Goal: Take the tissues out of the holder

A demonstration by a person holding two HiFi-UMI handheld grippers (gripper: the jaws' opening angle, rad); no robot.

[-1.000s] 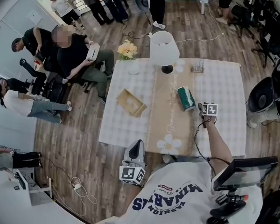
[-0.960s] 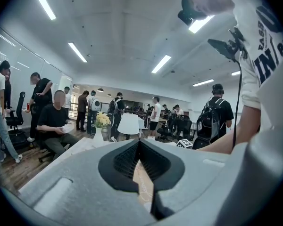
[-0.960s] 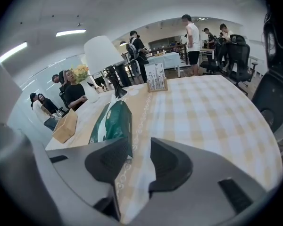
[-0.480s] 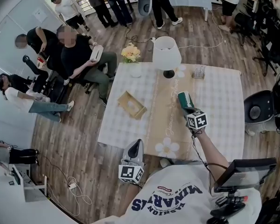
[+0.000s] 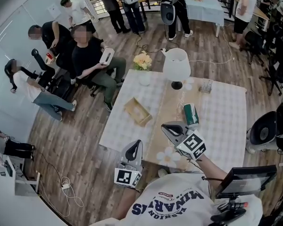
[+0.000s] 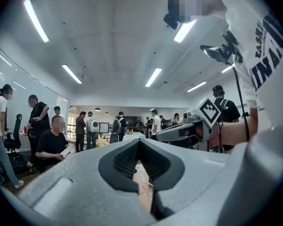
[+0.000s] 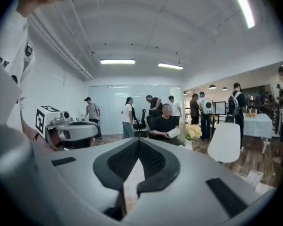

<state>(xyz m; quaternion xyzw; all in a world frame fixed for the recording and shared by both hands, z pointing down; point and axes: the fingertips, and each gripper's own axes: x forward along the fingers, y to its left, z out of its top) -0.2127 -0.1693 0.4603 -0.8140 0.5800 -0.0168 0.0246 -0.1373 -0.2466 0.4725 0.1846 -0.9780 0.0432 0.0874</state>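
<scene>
A wooden tissue holder point(image 5: 137, 111) lies on the white checked table point(image 5: 226, 126), left of the beige runner. A green tissue pack point(image 5: 191, 115) rests on the runner, touched by nothing. My right gripper point(image 5: 166, 127) hangs in the air over the near part of the runner, level, pointing left, shut and empty; its jaws point(image 7: 139, 140) meet at the tip. My left gripper point(image 5: 137, 143) is held at the table's near edge, shut point(image 6: 139, 141), nothing in it. Each gripper shows in the other's view: the right gripper point(image 6: 184, 131), the left gripper point(image 7: 68, 131).
A white lamp point(image 5: 176, 65), yellow flowers point(image 5: 142, 60) and a small rack point(image 5: 206, 86) stand along the far side of the table. Several people sit and stand beyond the table's left and far sides. A chair point(image 5: 264, 131) is at the right.
My right gripper has left the table beside the green pack, risen and swung left, rolling as it went. The left gripper has lifted a little. The pack stays on the runner.
</scene>
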